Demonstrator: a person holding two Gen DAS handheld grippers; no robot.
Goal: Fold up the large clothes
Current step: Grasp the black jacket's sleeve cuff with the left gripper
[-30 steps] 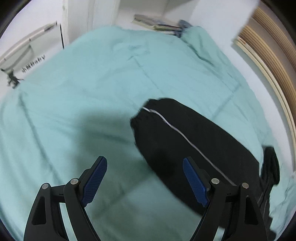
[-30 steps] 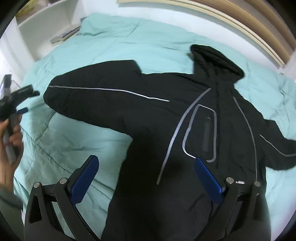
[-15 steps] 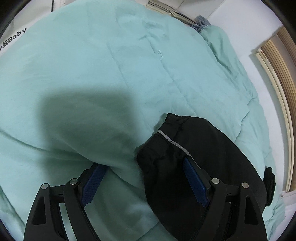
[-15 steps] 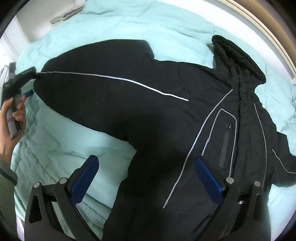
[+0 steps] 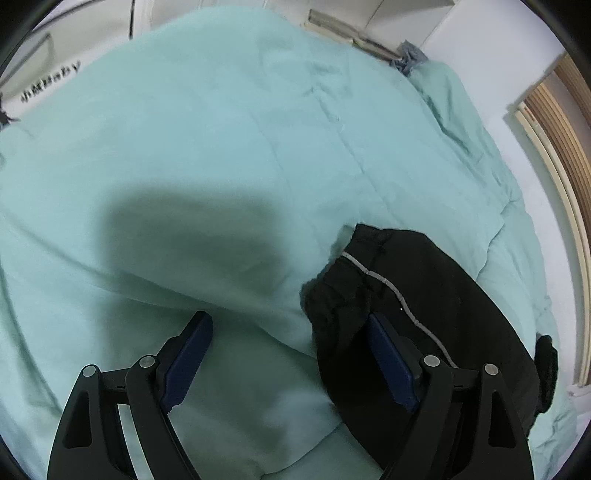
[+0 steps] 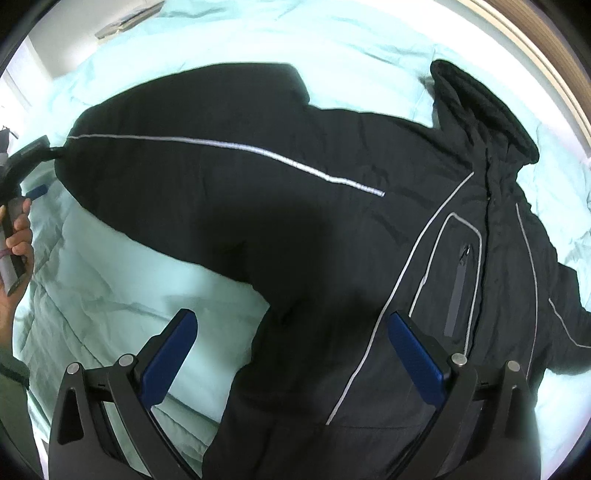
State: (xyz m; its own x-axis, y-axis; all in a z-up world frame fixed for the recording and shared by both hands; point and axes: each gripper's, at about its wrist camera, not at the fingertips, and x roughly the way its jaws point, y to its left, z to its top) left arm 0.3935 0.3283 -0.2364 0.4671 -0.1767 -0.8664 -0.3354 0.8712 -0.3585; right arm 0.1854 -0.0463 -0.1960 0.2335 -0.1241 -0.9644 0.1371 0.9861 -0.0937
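Observation:
A black hooded jacket (image 6: 332,221) with thin grey piping lies front up on the bed, hood (image 6: 480,107) at the upper right. Its one sleeve stretches left to the cuff (image 5: 347,277). My left gripper (image 5: 290,343) is open at that cuff, its right finger (image 5: 391,354) against the sleeve fabric and its left finger over bare duvet. In the right wrist view the left gripper (image 6: 44,171) sits at the sleeve end, held by a hand (image 6: 18,236). Open as well, my right gripper (image 6: 291,343) hovers over the jacket's armpit and side with nothing between its fingers.
A teal duvet (image 5: 221,147) covers the whole bed under the jacket. Books lie on a shelf (image 5: 347,35) beyond the far edge. A curved wooden headboard (image 5: 554,147) runs along the white wall to the right.
My left gripper has come down and in to the sleeve cuff, which now lies by its right finger. My right gripper has dropped closer over the jacket body. Both stay open.

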